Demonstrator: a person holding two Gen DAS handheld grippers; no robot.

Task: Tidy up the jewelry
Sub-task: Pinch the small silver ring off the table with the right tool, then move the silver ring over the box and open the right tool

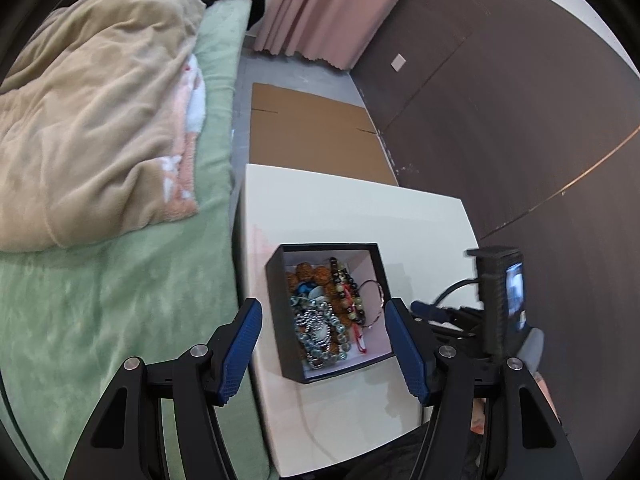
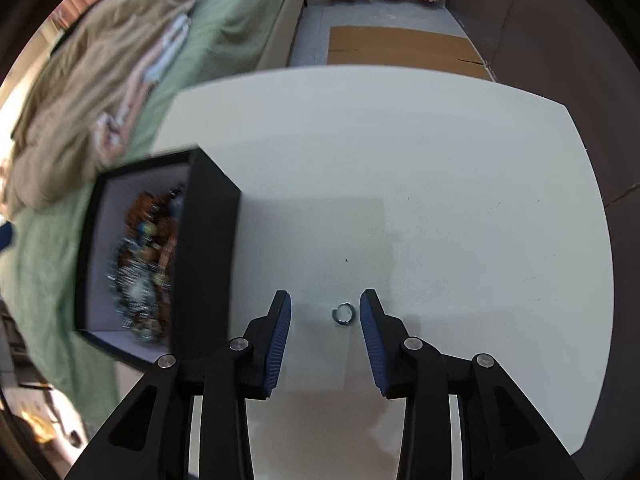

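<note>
- The black box (image 1: 332,312) sits on the white desk (image 1: 360,216), near the edge that runs along the bed (image 1: 120,288); its lid is off and its inside walls are pale.
- The box holds a tangled heap of jewelry (image 1: 328,312): brown and dark bead bracelets, a silvery chain piece, pale green beads and a red cord.
- The left hand-held gripper (image 1: 324,344) hovers above the box with its blue pads wide apart, one on each side of the box as the left wrist view shows it; the pads press on nothing.
- The right hand-held gripper (image 2: 325,334) points steeply down at the desk, its jaws partly spread and gripping nothing.
- A small silvery ring (image 2: 343,313) lies flat on the bare desk between the right gripper's fingers, closer to the right-hand pad (image 2: 374,344); whether it touches that pad cannot be told.
- In the right wrist view the box (image 2: 208,256) stands just to the left of the gripper, blurred, well apart from the ring.
- In the left wrist view the right gripper's camera unit (image 1: 502,300) and its cable show at the right of the desk.
- A beige blanket (image 1: 92,120) lies bunched on the green bed cover, flattened cardboard (image 1: 316,136) lies on the floor beyond the desk, and a pink curtain (image 1: 332,4) hangs at the back.
</note>
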